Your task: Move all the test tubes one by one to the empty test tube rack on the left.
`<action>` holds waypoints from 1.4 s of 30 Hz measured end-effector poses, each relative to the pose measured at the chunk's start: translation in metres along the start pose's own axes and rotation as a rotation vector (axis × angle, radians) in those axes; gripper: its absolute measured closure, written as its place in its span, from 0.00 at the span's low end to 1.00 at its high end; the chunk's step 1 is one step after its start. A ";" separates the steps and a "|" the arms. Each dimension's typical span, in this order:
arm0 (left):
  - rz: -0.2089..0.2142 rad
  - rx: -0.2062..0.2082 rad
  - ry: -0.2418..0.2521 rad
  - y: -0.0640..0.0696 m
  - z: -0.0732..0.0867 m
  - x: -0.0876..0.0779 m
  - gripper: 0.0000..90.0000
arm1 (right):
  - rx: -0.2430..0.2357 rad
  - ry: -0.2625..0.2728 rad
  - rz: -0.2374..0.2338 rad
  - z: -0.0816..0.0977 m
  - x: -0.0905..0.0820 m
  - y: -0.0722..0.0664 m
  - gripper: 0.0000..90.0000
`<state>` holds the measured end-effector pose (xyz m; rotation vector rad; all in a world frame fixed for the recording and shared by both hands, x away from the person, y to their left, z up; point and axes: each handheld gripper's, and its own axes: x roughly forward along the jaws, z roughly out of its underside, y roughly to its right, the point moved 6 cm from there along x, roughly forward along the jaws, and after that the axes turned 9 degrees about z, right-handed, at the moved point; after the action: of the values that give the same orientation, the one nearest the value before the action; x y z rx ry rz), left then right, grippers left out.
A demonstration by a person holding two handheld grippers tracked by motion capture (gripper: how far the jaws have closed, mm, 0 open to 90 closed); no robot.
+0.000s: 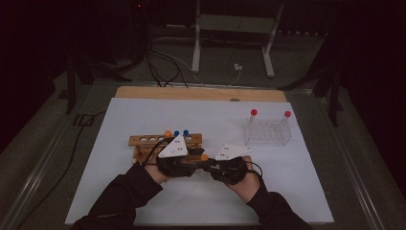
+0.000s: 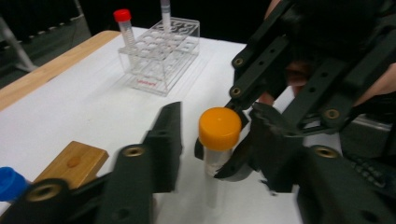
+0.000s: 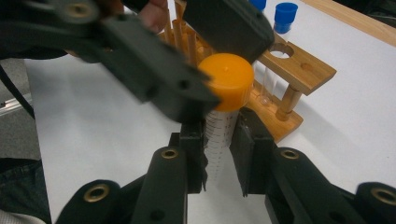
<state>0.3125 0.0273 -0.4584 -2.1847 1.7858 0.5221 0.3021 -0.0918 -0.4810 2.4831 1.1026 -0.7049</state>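
Note:
A clear tube with an orange cap (image 1: 204,157) (image 2: 219,128) (image 3: 229,79) is held upright just above the white mat, in front of the wooden rack (image 1: 143,140) (image 3: 303,70). My right gripper (image 3: 222,140) (image 1: 213,165) is shut on the tube's graduated body below the cap. My left gripper (image 2: 212,135) (image 1: 194,162) comes in from the left with its jaws on either side of the orange cap. In the left gripper view a narrow gap still shows between one jaw and the cap.
The wooden rack holds two blue-capped tubes (image 1: 181,132) (image 3: 286,11) and another orange-capped one (image 1: 167,133). A clear plastic rack (image 1: 267,133) (image 2: 159,56) with two red-capped tubes (image 1: 253,112) stands at the back right. The white mat (image 1: 119,191) lies on a wooden tabletop.

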 end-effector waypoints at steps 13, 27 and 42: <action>0.015 0.018 -0.004 0.000 -0.004 -0.004 0.80 | 0.011 0.016 -0.017 -0.002 -0.002 0.000 0.77; -0.105 0.002 0.025 -0.022 -0.012 -0.054 0.80 | 0.058 0.099 0.026 -0.010 -0.022 0.019 0.37; -0.236 -0.030 0.050 -0.045 -0.011 -0.105 0.80 | 0.083 0.103 0.062 -0.011 -0.026 0.025 0.04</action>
<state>0.3389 0.1239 -0.4032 -2.4065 1.5225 0.4454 0.3096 -0.1179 -0.4551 2.6380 1.0467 -0.6228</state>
